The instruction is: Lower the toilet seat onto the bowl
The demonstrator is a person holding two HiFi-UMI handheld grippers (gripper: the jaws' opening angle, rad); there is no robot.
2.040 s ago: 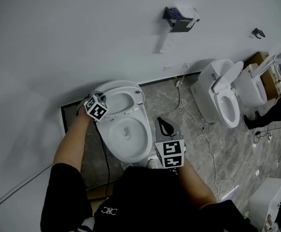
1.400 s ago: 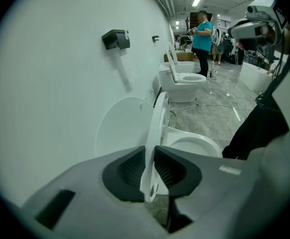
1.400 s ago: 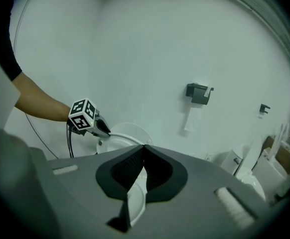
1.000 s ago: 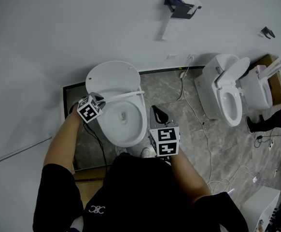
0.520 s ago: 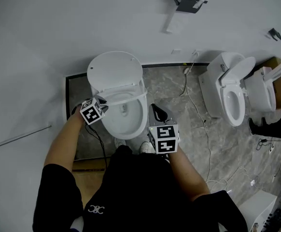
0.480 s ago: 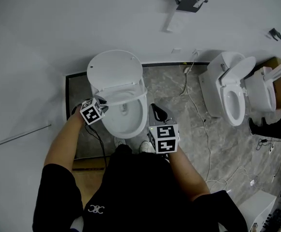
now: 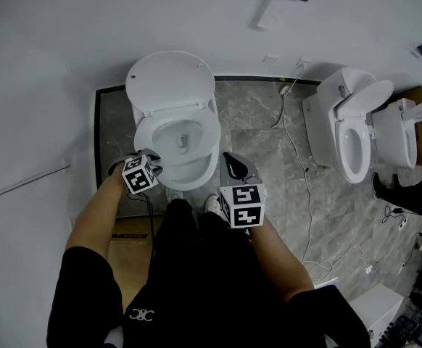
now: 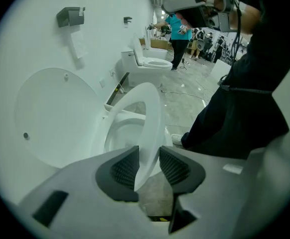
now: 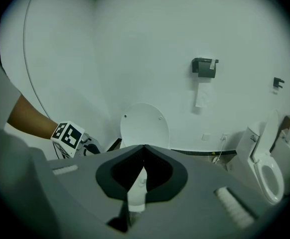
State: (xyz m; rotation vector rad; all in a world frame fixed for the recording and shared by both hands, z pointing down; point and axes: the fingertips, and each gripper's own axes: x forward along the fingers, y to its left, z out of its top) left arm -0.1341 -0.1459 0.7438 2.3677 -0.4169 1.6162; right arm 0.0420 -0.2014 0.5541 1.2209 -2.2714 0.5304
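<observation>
Opening around toilet seat (image 8: 152, 116), left hand-held gripper (image 8: 149, 166)

The right tool (image 9: 144, 148) hides most of the bowl (image 7: 169, 138) in the right gripper view.

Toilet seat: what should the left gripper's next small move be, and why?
Probably draw the left gripper back off the toilet seat. Its jaws have just been opening and stand apart around the seat's front edge, pads not pressing, and in the head view the seat looks down on the bowl.
</observation>
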